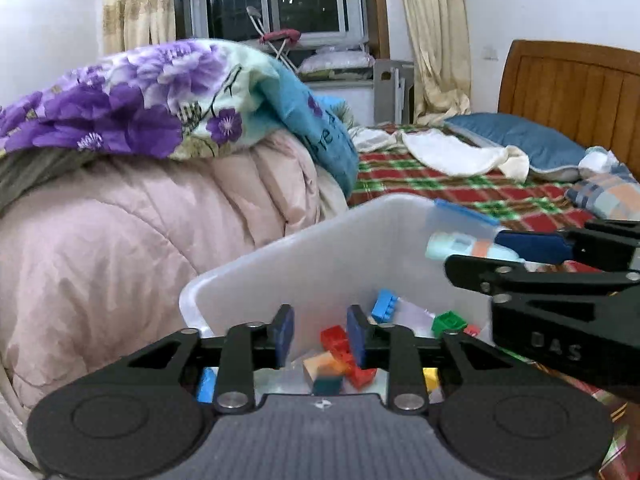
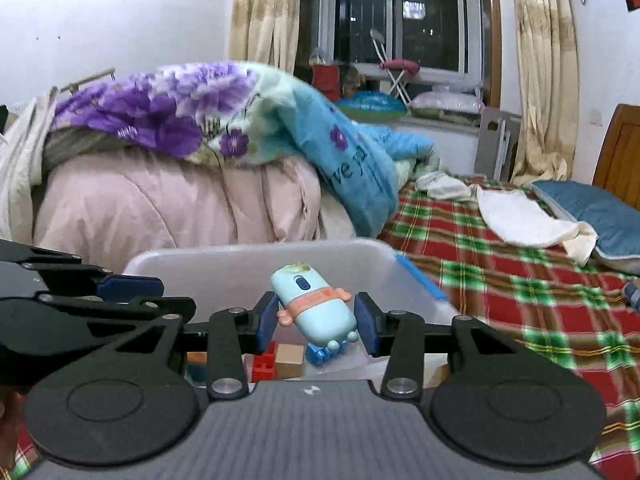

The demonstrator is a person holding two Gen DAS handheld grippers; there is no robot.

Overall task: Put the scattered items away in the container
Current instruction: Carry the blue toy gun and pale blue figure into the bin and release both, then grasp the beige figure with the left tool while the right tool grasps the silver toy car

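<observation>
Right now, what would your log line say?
right tool: holding mint toy over bin | left tool: open, empty, above bin | bricks: inside

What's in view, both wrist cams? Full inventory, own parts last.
container: 1, translucent white, on the bed, below both tongs
toy bricks: several, red, blue, green, yellow, inside the container
toy device: 1, pale blue with pink band, between right tongs' pads, above the container
quilt: 1, pink, left
floral blanket: 1, purple and blue, on the quilt
plaid sheet: 1, red-green, right
pillow: 1, blue, by headboard
left tongs: open, empty
right tongs: around the toy device
</observation>
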